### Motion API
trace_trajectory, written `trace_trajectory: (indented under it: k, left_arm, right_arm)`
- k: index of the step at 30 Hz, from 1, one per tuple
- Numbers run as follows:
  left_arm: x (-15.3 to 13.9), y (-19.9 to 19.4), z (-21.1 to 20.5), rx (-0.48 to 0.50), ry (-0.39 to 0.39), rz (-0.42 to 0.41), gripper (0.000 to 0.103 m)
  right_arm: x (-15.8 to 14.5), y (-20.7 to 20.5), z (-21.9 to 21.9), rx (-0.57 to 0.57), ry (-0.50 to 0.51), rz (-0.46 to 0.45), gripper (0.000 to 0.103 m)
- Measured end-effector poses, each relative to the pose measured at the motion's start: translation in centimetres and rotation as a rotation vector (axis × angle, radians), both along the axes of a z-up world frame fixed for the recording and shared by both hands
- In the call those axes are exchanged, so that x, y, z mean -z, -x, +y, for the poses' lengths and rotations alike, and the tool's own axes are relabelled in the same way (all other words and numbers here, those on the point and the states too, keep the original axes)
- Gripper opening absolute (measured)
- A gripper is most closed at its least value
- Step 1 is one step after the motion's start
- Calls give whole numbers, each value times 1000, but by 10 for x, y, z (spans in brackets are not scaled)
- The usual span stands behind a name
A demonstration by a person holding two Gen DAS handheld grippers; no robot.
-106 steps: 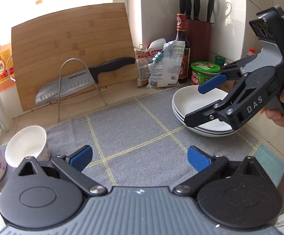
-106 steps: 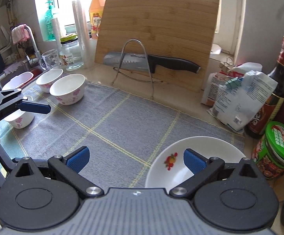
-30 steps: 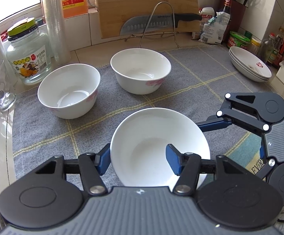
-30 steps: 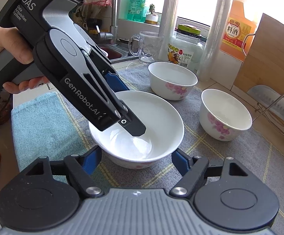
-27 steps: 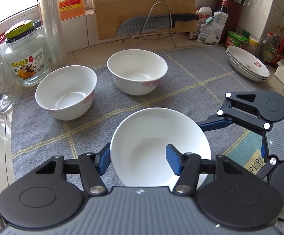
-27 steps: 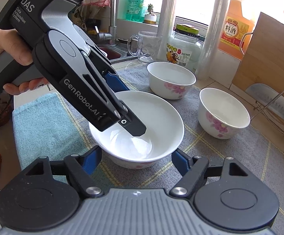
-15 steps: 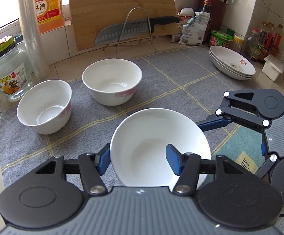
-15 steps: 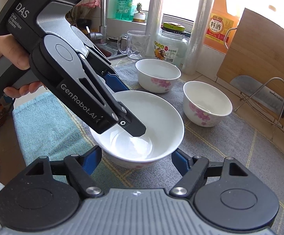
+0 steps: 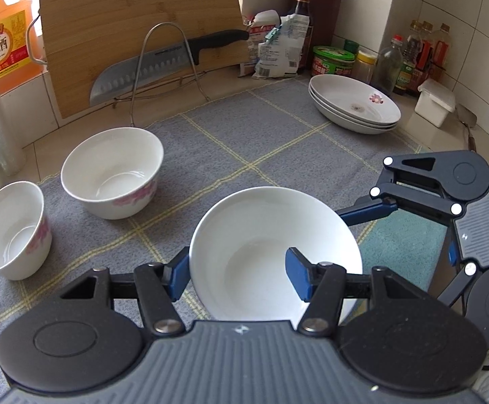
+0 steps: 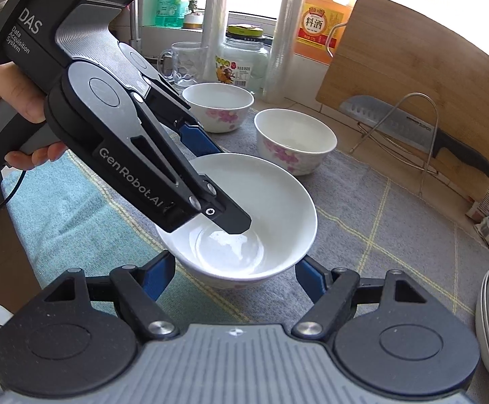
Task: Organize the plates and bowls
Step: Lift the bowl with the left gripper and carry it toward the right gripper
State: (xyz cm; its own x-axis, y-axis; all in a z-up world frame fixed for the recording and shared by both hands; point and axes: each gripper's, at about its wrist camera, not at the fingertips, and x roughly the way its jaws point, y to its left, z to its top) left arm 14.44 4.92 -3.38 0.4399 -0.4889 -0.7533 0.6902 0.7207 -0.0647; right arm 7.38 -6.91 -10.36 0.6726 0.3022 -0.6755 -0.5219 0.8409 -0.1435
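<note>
free: grey mat [image 9: 278,134] centre | blocked: two bowls [image 9: 113,171] left, plate stack [image 9: 354,107] right

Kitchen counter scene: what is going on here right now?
A person holds a gripper in each hand. The left gripper is shut on the rim of a white bowl, one finger inside and one outside. The right gripper straddles the same bowl. Two smaller bowls and stacked plates sit on the grey mat.

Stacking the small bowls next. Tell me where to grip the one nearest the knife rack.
Take the bowl by its near rim, coming down from above, one finger inside the wall and one outside. It stands upright and open, and looks too wide to span; its steep wall offers a thin edge, much as the left gripper pinches the wide bowl.
</note>
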Motion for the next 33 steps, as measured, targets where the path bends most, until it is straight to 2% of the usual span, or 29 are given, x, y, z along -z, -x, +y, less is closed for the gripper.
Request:
trace_trajectory:
  k: [13, 33]
  left_arm:
    - [11, -5, -34, 78, 6, 21, 58]
    - [20, -11, -43, 81, 19, 42, 60]
  right_arm:
    - [7, 4, -23, 91, 4, 35, 82]
    - [13, -5, -31, 112, -4, 73, 82]
